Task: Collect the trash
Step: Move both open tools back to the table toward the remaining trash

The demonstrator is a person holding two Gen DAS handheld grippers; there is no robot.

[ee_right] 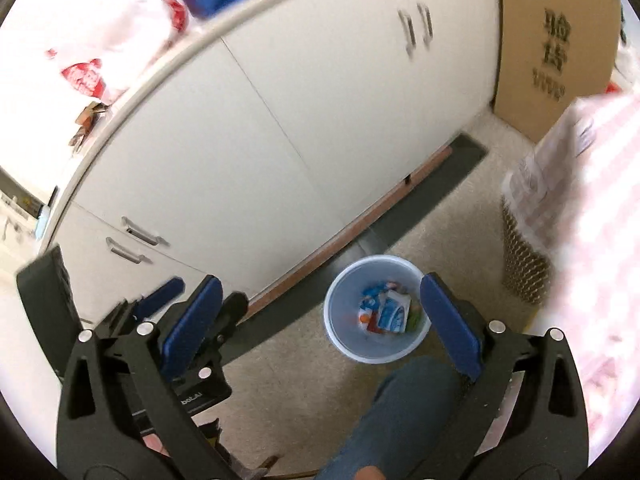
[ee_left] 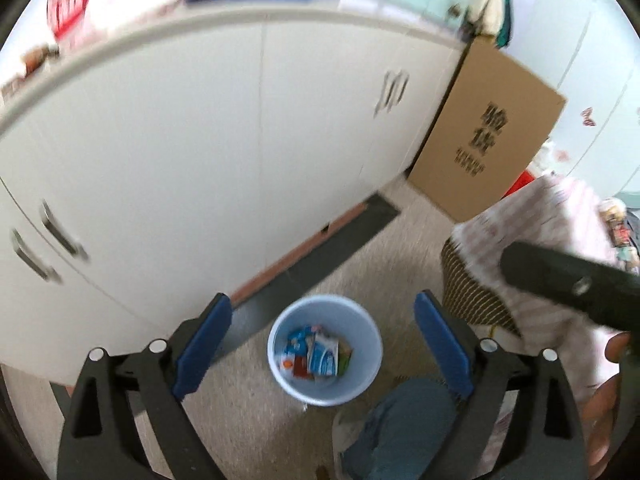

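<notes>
Your left gripper (ee_left: pixel 322 344) and right gripper (ee_right: pixel 320 320) both gape wide — empty — above the blue bin (ee_left: pixel 362 380) holding wrappers (ee_left: pixel 316 354).

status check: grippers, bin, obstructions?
Left gripper open, empty. Right gripper open, empty. Round pale-blue plastic bin on floor, wrappers inside. Nothing blocking it.

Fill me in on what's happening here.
A person holds a gripper in each hand above a pale blue bin on the floor by white cabinets. The bin already holds several colourful wrappers. Both the left gripper and the right gripper are open and carry nothing.
</notes>
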